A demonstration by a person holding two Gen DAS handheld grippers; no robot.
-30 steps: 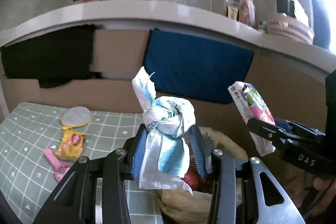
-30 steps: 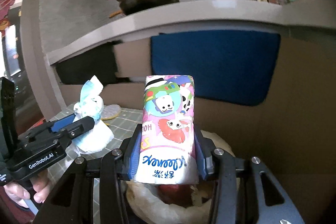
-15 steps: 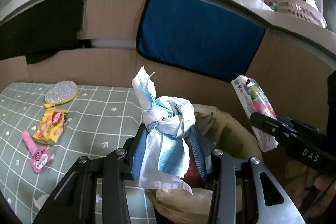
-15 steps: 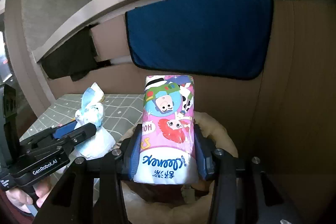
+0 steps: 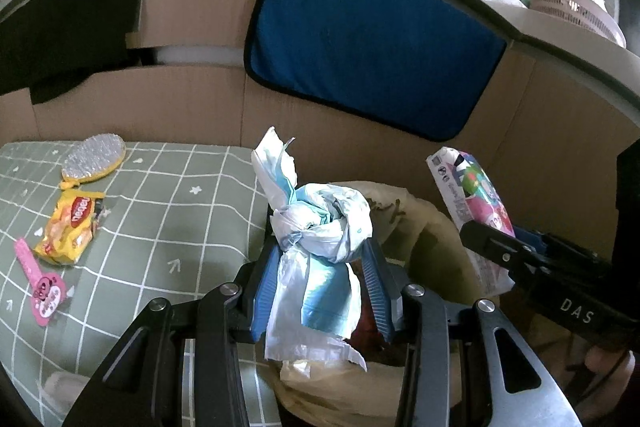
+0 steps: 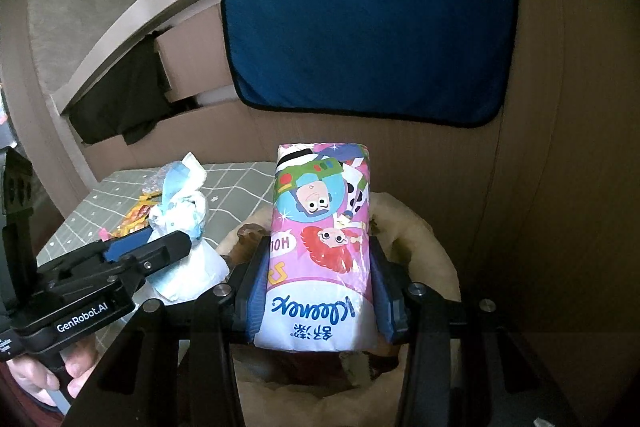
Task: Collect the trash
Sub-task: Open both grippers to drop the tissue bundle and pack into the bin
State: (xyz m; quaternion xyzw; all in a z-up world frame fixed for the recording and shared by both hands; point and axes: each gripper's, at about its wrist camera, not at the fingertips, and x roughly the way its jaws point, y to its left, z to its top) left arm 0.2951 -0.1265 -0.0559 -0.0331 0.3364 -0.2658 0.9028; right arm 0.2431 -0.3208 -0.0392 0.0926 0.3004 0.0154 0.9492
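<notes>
My left gripper (image 5: 320,275) is shut on a knotted white and blue plastic bag (image 5: 316,227), which hangs over the open mouth of a beige trash bag (image 5: 432,235). In the right wrist view the same knotted bag (image 6: 180,215) shows at the left, in the left gripper (image 6: 160,247). My right gripper (image 6: 320,275) is shut on a pink cartoon-printed tissue pack (image 6: 320,239), held upright above the trash bag (image 6: 424,247). That tissue pack (image 5: 468,199) also appears at the right of the left wrist view.
A green checked cloth (image 5: 160,219) covers the table to the left. On it lie a yellow snack wrapper (image 5: 72,223), a pink comb-like thing (image 5: 40,283) and a yellow-rimmed brush (image 5: 94,159). Cardboard panels and a blue towel (image 5: 368,47) stand behind, under a white counter.
Both grippers have sunk and tilted down toward the trash bag, which now lies closer beneath them. Each keeps its grip on its item.
</notes>
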